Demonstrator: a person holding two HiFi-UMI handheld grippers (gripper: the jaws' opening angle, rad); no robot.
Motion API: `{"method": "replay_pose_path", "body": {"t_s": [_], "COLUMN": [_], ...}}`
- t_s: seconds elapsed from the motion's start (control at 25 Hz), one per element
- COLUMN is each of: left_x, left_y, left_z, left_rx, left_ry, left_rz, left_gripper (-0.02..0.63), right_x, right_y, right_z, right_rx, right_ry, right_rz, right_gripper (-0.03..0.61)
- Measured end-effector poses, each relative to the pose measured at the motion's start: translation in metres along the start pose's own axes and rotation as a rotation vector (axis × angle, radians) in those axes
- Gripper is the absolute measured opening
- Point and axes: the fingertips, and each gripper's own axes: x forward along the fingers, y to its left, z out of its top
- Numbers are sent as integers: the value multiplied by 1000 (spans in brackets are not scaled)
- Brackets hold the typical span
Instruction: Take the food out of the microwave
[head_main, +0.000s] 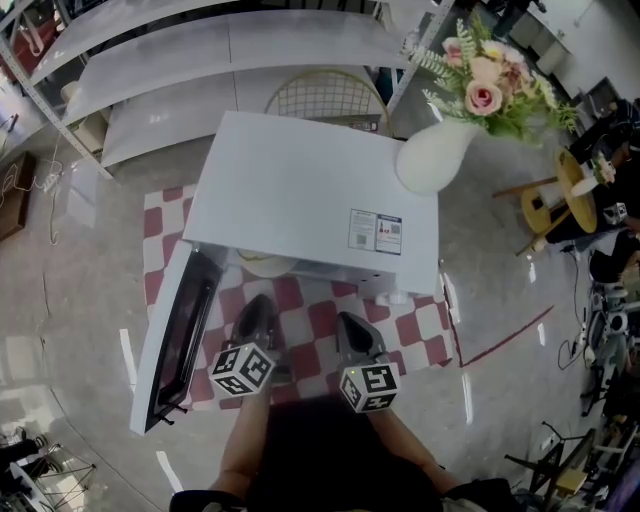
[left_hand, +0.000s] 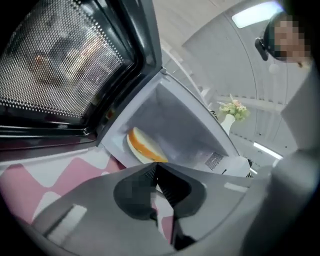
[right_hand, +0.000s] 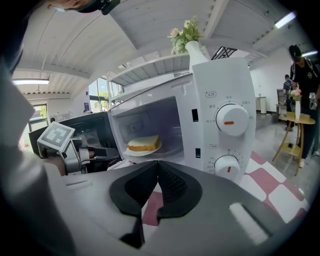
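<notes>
The microwave (head_main: 310, 200) stands on a red-and-white checked cloth (head_main: 410, 325), with its door (head_main: 175, 335) swung fully open to the left. The food (right_hand: 144, 143), a pale slice with an orange-brown crust, lies on a white plate (right_hand: 131, 151) on the cavity floor, inside the microwave and close to the front opening. Neither gripper touches it. The left gripper (head_main: 262, 300) is held near the open cavity, just right of the door. Its jaws are closed together with nothing between them, and it is rolled to one side, so the door's perforated window fills the upper left of the left gripper view. The right gripper (head_main: 350, 318) is held beside it to the right, in front of the cavity and apart from the microwave. Its jaws are also closed together and empty. Both grippers point toward the opening from the near side. Two white control knobs (right_hand: 232, 120) are set one above the other on the panel to the right of the cavity. A white vase of flowers (head_main: 440, 150) stands at the microwave's far right corner.
</notes>
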Motion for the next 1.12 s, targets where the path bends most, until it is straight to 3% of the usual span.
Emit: {"method": "replay_pose_path", "body": {"t_s": [0.48,0.72,0.84,1.12], "left_x": [20,35,39,48], "left_y": [23,26,26,30], "left_z": [-6,-6,-4,-7], "left_rx": [-319,-522,-598,-657], "left_ry": [-10,-45,-78,-93], "left_rz": [15,-33,-45,-50], "left_gripper": [9,11,64,112], "right_x": [11,16,17,18], "right_y": [-8,-6,-6,-9], "right_z": [-4,-9,-11,-15], "right_rx": [36,31,29,34], "right_ry": [34,54,63,76], "right_rz": [9,29,32,35], "right_gripper": [2,2,2,2]}}
